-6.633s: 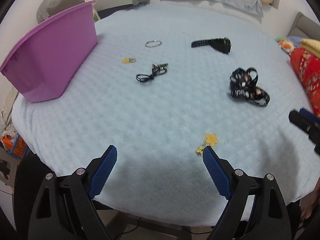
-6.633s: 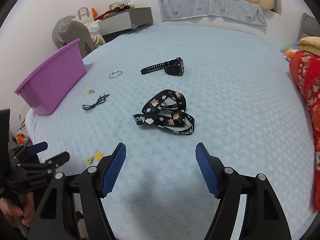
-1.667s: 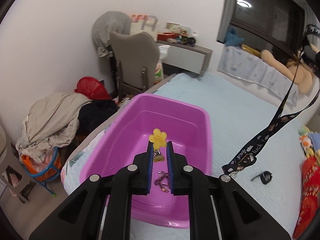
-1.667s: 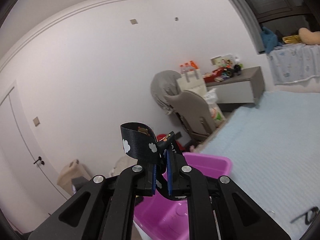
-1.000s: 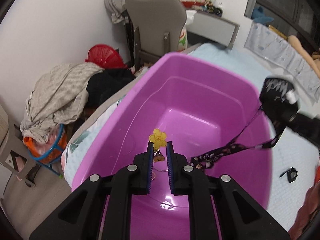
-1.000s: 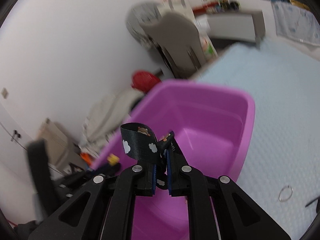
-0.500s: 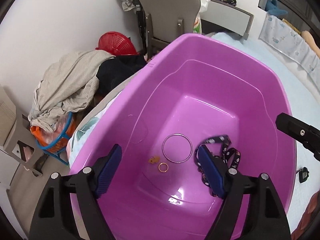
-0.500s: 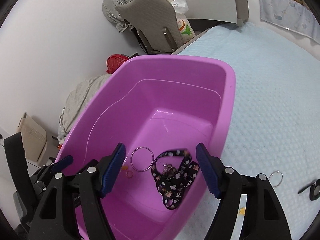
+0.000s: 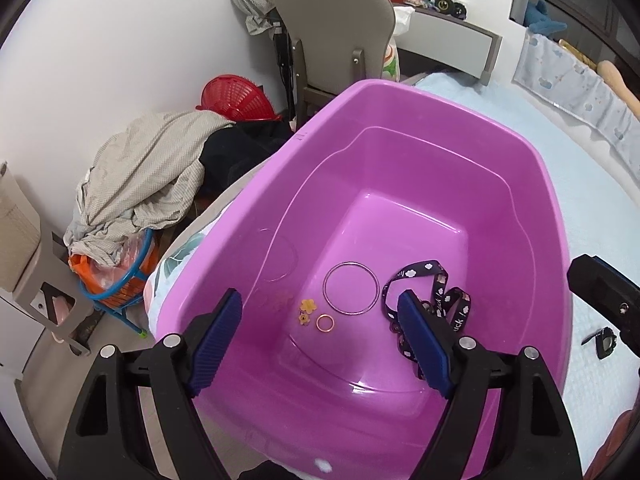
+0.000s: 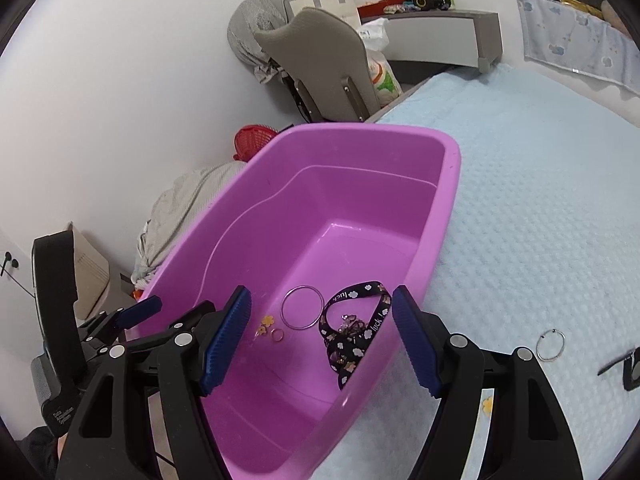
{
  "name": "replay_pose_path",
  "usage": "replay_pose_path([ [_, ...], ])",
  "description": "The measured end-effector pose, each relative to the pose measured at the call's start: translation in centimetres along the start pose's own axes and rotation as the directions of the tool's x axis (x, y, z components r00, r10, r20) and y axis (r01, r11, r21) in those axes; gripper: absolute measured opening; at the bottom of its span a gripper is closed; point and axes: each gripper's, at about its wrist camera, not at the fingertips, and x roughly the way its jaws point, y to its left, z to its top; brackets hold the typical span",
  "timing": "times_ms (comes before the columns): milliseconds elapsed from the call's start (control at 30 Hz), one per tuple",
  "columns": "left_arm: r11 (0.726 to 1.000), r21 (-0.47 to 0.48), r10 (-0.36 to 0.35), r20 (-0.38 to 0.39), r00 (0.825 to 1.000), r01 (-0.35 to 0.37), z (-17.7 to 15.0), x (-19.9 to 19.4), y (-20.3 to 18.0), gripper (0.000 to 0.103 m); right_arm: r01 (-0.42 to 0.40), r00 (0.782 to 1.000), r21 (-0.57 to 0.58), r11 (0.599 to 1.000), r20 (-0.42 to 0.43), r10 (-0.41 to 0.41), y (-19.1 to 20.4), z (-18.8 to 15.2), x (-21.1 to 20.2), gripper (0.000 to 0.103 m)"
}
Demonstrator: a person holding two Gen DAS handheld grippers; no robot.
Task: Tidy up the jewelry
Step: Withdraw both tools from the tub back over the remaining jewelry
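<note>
A purple plastic bin (image 9: 420, 120) (image 10: 360, 136) stands at the edge of the light blue bed. On its floor lie a black patterned lanyard (image 9: 436, 300) (image 10: 352, 328), a large thin ring (image 9: 351, 288) (image 10: 302, 307), a small gold ring (image 9: 325, 323) (image 10: 277, 334) and yellow flower earrings (image 9: 307, 309) (image 10: 266, 322). My left gripper (image 9: 320, 340) is open and empty above the bin's near end. My right gripper (image 10: 320, 340) is open and empty above the bin.
On the bedspread (image 10: 540, 220) lie a silver ring (image 10: 551, 344), a yellow flower piece (image 10: 486, 405) and a black watch (image 10: 624, 366) (image 9: 602, 340). Beside the bed are a grey chair (image 9: 332, 28), a red basket (image 9: 236, 96) and a clothes pile (image 9: 148, 168).
Both grippers have opened and released their loads: the flower earrings and the lanyard now lie in the bin. Since half a second ago both grippers have pulled back slightly.
</note>
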Motion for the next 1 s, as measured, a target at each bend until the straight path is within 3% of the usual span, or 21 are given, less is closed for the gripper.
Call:
replay_pose_path([
  [433,0.999,0.031,-0.041,0.06,0.997,0.039,-3.3,-4.3,-1.7,0.079,0.047,0.994,0.007,0.999,0.096,-0.047,-0.8,-4.8,-6.0,0.07],
  [1000,0.983,0.146,-0.132,0.113,0.985,0.115,-9.2,-9.4,-6.6,0.082,0.156,0.958,0.088,0.984,0.23,-0.173,-5.3,-15.0,-15.8,0.072],
])
